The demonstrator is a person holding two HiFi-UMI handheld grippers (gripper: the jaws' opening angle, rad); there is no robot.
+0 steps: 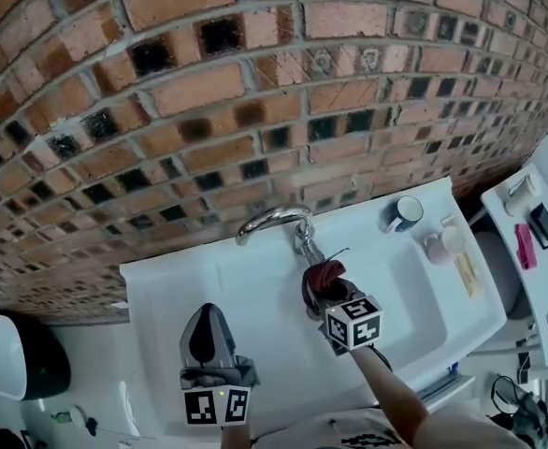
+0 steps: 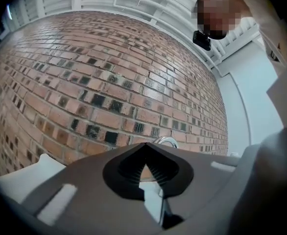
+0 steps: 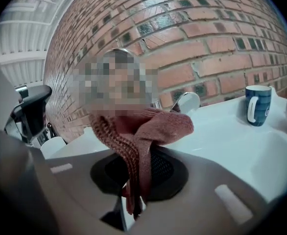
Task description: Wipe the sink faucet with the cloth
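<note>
Right tongs: my right gripper [image 1: 323, 283] is squeezed tight on the cloth [image 1: 324, 273]. In the right gripper view the cloth [image 3: 139, 131] sticks up from between the jaws and flops over to the right.

Cloth: it is dark red and knitted. It sits right at the foot of the faucet [image 1: 276, 220], on the side nearer to me. I cannot tell if it touches the metal.

Left tongs: my left gripper [image 1: 208, 318] has its tips together with nothing in them. It hangs over the near left part of the sink [image 1: 162, 293] and points at the wall.

Faucet: shiny and bent like a hook, at the back of the sink in the middle. In the left gripper view its curved top [image 2: 166, 141] peeks over the jaws.

Wall: red and dark bricks [image 1: 255, 92] stand behind the sink.

Cups: a blue mug [image 1: 405, 213] stands on the back right rim, and a white mug [image 1: 442, 244] is just beside it.
</note>
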